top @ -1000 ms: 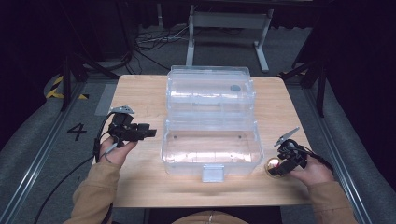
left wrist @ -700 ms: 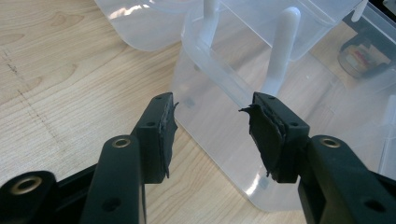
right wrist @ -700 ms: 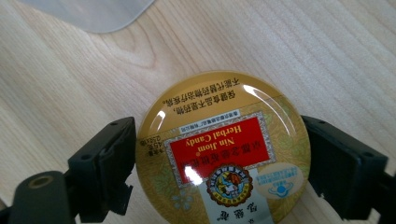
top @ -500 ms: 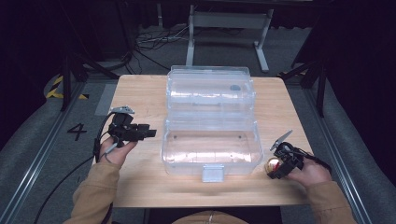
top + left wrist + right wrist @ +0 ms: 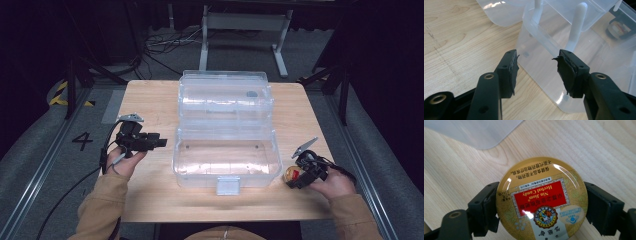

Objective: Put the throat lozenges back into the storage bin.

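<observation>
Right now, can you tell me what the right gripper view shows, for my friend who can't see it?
A round gold candy tin with a red label reading Nin Jiom Herbal Candy sits between the right gripper's two black jaws, which have just been closing and stand against its sides. Under it is a light wooden table, with a corner of the clear plastic box at the top.

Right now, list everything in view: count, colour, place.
Storage box: one, clear plastic, lid open, table centre.
Candy tin: one, gold with red label, between the right jaws, near the table's right edge.
Table: one, light wood.
Frame: one, grey metal, floor beyond the table.
Cables: several, black, floor behind.
Left hand-held gripper: one, black, jaws open, beside the box.
Right hand-held gripper: one, black, jaws just closing on the tin.
</observation>
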The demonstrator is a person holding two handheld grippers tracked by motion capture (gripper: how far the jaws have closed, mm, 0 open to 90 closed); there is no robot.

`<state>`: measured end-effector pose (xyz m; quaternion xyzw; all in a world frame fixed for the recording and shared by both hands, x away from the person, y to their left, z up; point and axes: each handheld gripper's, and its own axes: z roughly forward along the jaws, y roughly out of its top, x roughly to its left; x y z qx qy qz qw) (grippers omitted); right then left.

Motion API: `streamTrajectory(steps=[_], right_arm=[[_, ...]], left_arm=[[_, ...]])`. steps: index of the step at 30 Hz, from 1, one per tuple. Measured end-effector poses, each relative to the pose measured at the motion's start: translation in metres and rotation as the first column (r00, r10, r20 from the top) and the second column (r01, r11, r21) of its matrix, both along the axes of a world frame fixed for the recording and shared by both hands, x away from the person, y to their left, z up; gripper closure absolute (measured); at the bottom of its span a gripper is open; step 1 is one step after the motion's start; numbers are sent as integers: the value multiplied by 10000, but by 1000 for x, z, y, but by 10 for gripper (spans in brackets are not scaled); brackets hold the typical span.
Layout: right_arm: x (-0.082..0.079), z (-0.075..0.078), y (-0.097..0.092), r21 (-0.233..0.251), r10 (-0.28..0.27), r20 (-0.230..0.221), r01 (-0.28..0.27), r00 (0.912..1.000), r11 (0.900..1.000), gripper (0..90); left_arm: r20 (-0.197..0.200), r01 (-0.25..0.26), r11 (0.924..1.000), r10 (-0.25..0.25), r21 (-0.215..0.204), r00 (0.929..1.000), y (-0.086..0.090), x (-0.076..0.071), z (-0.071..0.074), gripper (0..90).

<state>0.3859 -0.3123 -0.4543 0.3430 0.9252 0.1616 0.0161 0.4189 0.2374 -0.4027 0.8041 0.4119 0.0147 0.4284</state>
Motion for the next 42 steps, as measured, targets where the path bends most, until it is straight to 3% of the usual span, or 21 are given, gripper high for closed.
streamTrajectory(steps=[9,13,18,32,42], right_arm=[[0,18,-3,643,-264,585,227,9979,9977,203],[0,32,-4,1301,-418,1091,274,9931,9911,203],[0,42,-4,1748,-589,1394,340,9885,9840,203],[2,69,1,2518,-1062,1696,611,9798,9658,203],[-3,90,19,2552,-951,1990,421,9754,9660,203]], left_arm=[[-3,-58,10000,58,48,10000,2,-3,-1,507],[-44,-129,9999,130,91,9999,4,-5,-2,507],[-74,-176,9998,177,127,9998,5,-7,-3,507],[-257,-238,9994,244,247,9994,4,-6,-8,503],[-390,-260,9989,275,392,9989,2,-5,-11,502]])
